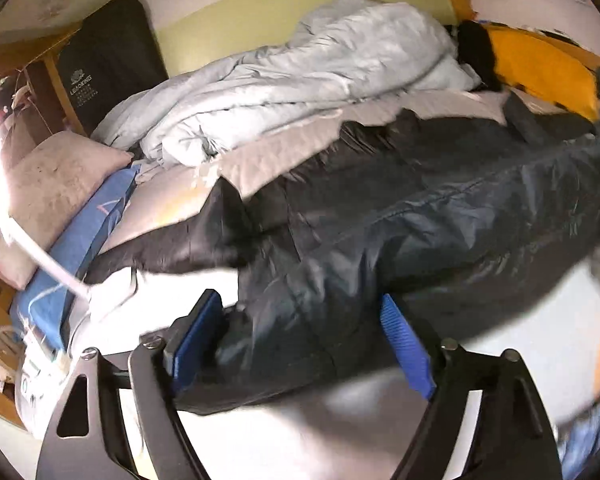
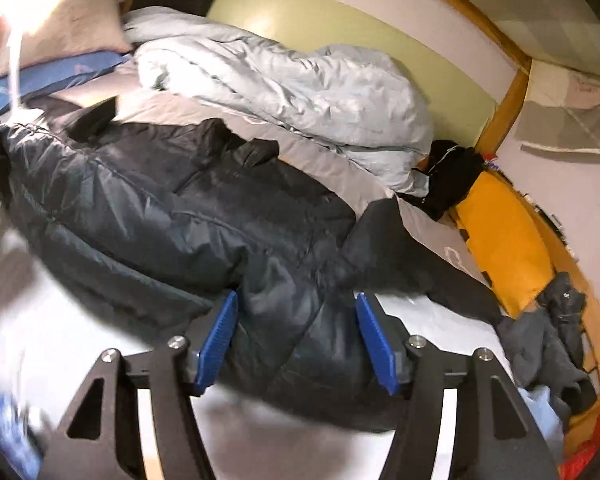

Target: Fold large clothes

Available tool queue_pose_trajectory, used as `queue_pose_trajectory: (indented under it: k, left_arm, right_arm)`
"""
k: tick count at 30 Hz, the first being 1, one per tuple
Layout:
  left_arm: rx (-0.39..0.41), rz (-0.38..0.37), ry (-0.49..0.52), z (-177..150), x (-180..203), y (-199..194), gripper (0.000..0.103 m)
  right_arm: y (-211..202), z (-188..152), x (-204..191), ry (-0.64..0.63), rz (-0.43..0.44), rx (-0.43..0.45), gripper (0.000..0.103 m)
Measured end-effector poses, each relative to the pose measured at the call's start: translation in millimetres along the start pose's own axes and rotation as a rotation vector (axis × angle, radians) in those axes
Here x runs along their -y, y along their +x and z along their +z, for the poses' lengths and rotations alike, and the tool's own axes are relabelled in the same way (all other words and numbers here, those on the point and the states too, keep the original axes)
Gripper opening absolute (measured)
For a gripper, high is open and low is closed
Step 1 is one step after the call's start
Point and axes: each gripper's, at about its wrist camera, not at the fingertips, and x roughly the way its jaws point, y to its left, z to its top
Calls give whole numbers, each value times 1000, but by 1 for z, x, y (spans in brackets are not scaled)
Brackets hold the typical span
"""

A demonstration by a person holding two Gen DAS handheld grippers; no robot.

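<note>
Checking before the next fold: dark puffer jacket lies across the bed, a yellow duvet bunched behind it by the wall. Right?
Not quite. The duvet behind the dark puffer jacket is pale grey-blue, not yellow, as the right wrist view shows. The rest holds.

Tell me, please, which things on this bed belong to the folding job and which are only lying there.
Belongs to the job:
- dark puffy quilted jacket, spread on the bed
- left gripper
- right gripper

Only lying about:
- crumpled pale blue duvet
- beige pillow
- yellow cushion
- grey garment
</note>
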Motion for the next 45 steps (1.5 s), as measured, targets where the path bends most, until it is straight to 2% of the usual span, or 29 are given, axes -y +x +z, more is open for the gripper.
queue_pose_trajectory:
  k: [4, 7, 9, 12, 16, 19, 22, 25, 28, 30, 38, 45]
  left_arm:
    - [2, 2, -64, 31, -13, 50, 83]
    - [-8, 10, -104, 34, -22, 80, 85]
    - [4, -47, -175, 23, -31, 86, 85]
    - [11, -155, -251, 9, -40, 80, 90]
    - [14, -193, -268, -4, -35, 61, 96]
    - [6, -230, -284, -5, -26, 53, 103]
    - [-28, -251, -264, -4, -14, 62, 103]
    - [-80, -195, -238, -7, -6, 84, 103]
    - [-158, -185, -235, -18, -1, 113, 103]
    - [-170, -189, -237, -24, 2, 121, 103]
    - [-179, -167, -209, -27, 8, 127, 103]
    - [-183, -160, -206, -28, 8, 128, 103]
  right_arm:
    - [58, 17, 13, 90, 16, -31, 58]
    - [78, 16, 21, 157, 16, -4, 63]
    - [80, 10, 30, 223, 14, 12, 71]
    - [65, -2, 44, 335, 91, 49, 85]
    - [44, -16, 49, 407, 135, 49, 103]
    - [37, -23, 44, 438, 175, 43, 103]
    - [50, -23, 32, 414, 253, 7, 103]
    - [79, -26, 22, 402, 243, -92, 103]
    - [110, -39, 17, 419, 239, -209, 103]
    - [117, -44, 16, 434, 255, -218, 103]
    - [123, -46, 6, 370, 218, -213, 103]
    - [123, -48, 7, 363, 208, -211, 103]
